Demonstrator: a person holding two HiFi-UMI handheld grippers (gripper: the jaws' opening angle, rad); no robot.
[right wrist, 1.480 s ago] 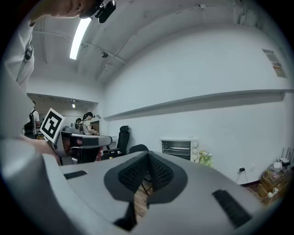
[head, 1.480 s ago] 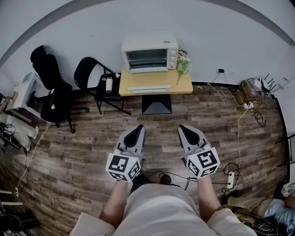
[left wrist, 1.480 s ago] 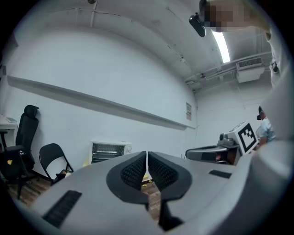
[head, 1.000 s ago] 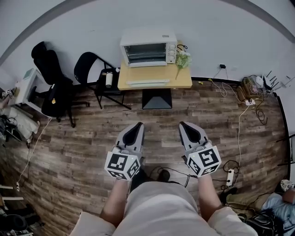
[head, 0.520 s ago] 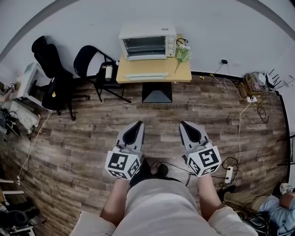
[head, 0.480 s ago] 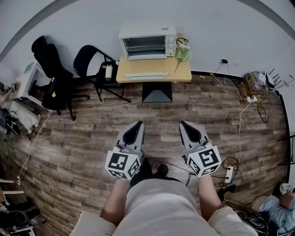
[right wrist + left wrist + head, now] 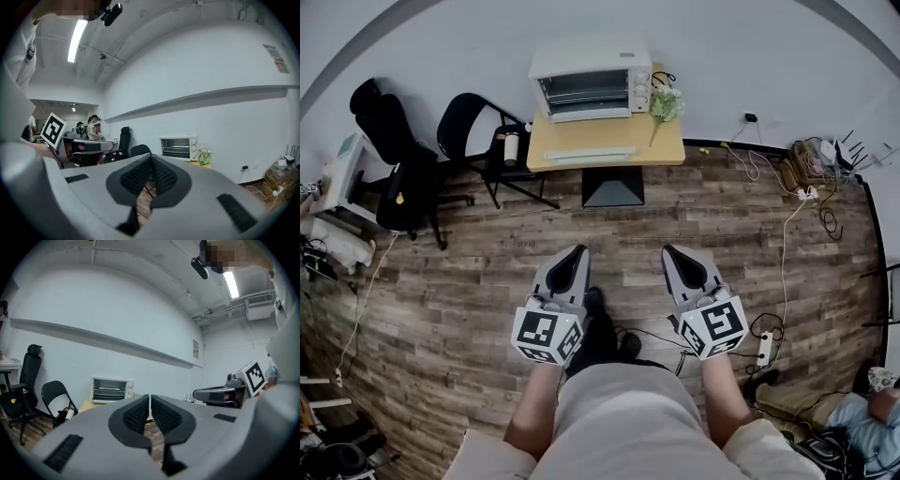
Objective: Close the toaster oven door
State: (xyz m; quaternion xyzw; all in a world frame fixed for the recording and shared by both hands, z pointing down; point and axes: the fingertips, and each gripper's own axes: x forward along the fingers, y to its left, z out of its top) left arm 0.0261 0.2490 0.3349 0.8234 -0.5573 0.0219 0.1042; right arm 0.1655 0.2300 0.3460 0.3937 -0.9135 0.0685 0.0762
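A white toaster oven (image 7: 590, 81) stands on a small wooden table (image 7: 661, 147) against the far wall, well ahead of me. Its racks show, and its door looks folded down flat, with a pale handle bar (image 7: 589, 153) near the table's front edge. The left gripper view shows the oven (image 7: 111, 389) far off, as does the right gripper view (image 7: 178, 147). My left gripper (image 7: 575, 253) (image 7: 150, 397) and right gripper (image 7: 672, 253) (image 7: 151, 159) are held side by side over the wooden floor, both shut with nothing between the jaws.
A black folding chair (image 7: 472, 142) with a bottle stands left of the table, and an office chair (image 7: 391, 159) is further left. A green plant (image 7: 664, 103) sits by the oven. Cables and boxes (image 7: 806, 178) lie at right, a power strip (image 7: 763, 349) near my feet.
The oven and table have drifted up and left in the head view. A dark shoe has come forward between the grippers. Both grippers keep their place and stay shut.
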